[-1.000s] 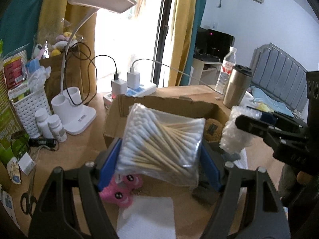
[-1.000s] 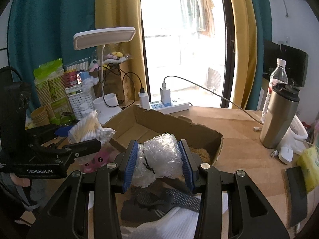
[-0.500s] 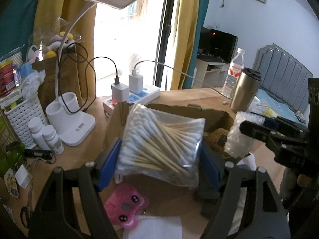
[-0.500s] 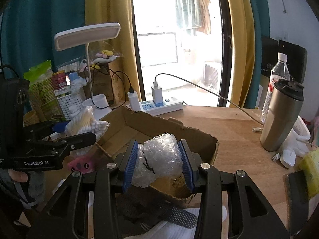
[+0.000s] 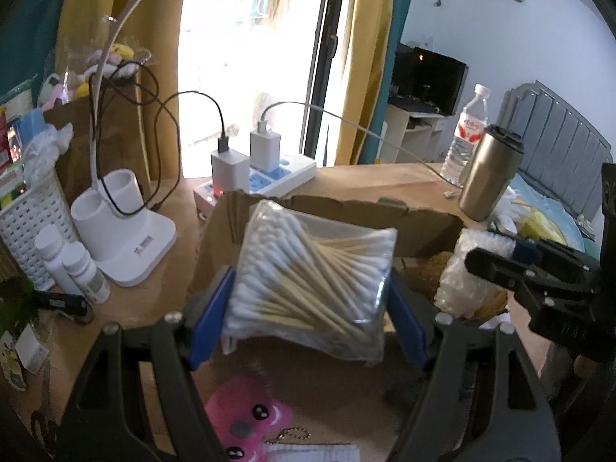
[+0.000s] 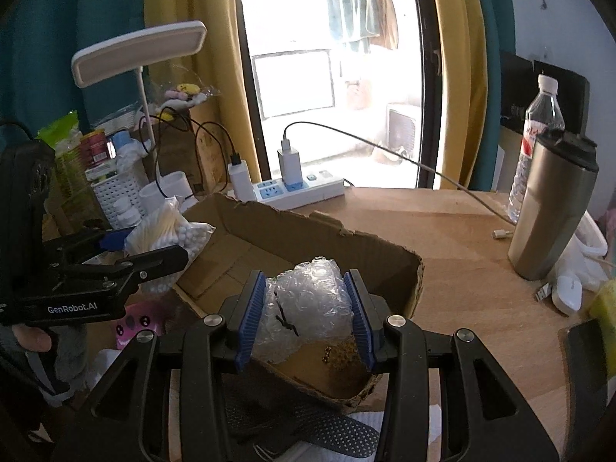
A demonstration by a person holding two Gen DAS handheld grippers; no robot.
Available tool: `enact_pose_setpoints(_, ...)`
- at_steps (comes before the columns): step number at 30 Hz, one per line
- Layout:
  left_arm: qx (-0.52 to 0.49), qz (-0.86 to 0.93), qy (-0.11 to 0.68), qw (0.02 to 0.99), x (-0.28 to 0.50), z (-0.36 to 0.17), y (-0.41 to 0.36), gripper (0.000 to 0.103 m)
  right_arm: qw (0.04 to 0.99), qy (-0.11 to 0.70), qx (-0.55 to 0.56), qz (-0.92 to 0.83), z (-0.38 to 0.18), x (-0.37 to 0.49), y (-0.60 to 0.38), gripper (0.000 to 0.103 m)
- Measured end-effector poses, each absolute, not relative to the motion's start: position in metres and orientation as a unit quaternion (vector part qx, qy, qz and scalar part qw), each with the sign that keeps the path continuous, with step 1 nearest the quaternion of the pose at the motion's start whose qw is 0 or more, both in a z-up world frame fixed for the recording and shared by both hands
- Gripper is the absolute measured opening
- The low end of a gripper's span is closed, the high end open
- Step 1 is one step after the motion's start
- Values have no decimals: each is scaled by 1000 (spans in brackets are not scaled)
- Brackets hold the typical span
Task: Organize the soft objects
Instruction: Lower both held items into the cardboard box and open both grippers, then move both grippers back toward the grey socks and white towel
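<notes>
Cotton fills the centre of my left wrist view: my left gripper has its blue pads pressed against both sides of a clear plastic bag of wooden-stemmed cotton swabs, held up in front of the near left wall of the open brown cardboard box. At the bottom of that frame, a pink plush toy with black eyes lies on the wooden table. In the right wrist view my right gripper is closed on a crumpled wad of clear bubble wrap, centre frame, held above the box's near right corner. Something brown and fuzzy lies inside that corner; I cannot tell what. At the right of both frames stands a tall steel tumbler with a black lid.
</notes>
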State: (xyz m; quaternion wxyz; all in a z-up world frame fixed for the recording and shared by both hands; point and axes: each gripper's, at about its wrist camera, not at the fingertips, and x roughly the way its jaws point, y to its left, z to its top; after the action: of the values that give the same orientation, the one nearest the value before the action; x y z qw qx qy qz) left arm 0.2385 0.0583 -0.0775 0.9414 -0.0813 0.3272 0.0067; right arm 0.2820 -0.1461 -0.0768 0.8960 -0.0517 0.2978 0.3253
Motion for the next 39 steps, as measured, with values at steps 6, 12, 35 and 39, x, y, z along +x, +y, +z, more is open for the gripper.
enact_pose_setpoints(6, -86, 9, 336, 938, 244, -84, 59, 84, 891, 311, -62, 326, -85, 285, -138, 59)
enact_pose_setpoints(12, -93, 13, 320, 943, 238, -78, 63, 86, 888, 313, -68, 329, -84, 282, -135, 74)
enact_pose_setpoints(35, -81, 5, 291, 953, 193, -52, 52, 87, 903, 288, -64, 314, -61, 244, -156, 74)
enact_pose_setpoints(39, -81, 3, 288, 954, 184, -50, 50, 87, 904, 283, -65, 313, -58, 236, -158, 74)
